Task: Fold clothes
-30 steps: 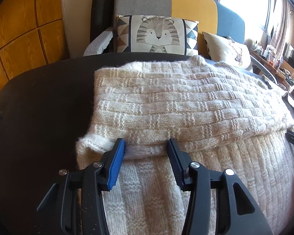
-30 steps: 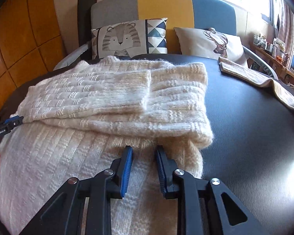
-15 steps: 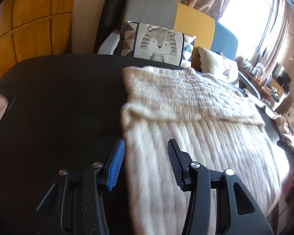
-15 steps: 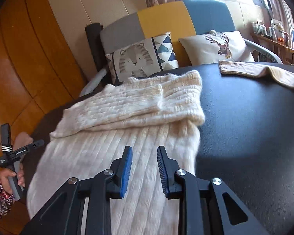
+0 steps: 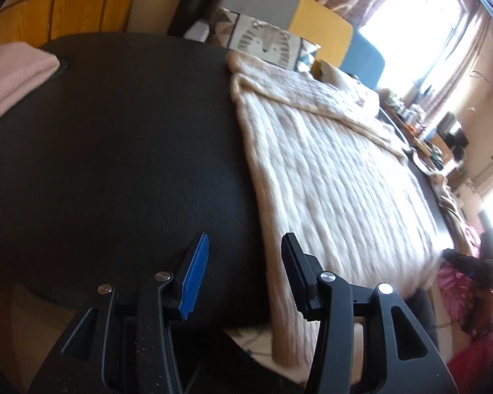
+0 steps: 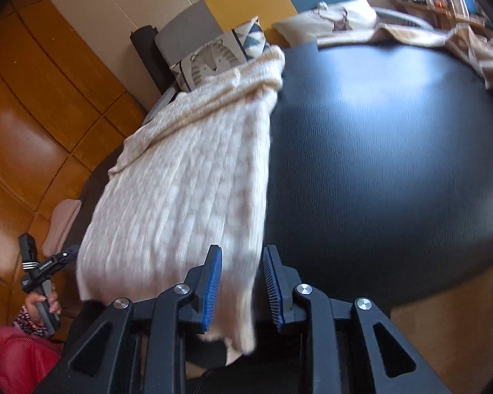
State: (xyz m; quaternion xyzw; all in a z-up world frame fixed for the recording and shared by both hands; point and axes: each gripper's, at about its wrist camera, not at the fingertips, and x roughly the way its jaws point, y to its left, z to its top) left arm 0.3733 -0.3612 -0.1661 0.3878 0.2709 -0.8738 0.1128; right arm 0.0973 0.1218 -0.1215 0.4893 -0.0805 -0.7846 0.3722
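Black-framed and blue-padded, the left gripper (image 5: 245, 274) is held partly open above the near edge of the dark table (image 5: 115, 151), with nothing gripped between its jaws; the cream knitted sweater (image 5: 328, 170) is seen just beside it, on the table, its hem hanging over the near table edge. The right gripper (image 6: 241, 290) is likewise seen with jaws apart, above the sweater's (image 6: 180, 197) near corner, and no grip on the knit can be made out. The garment is spread lengthwise across the table, its far end folded over. Beyond the table a tiger-print cushion (image 5: 263, 41) is propped on a sofa (image 6: 246, 3). A pink cloth (image 5: 13, 75) is laid at the table's left edge.
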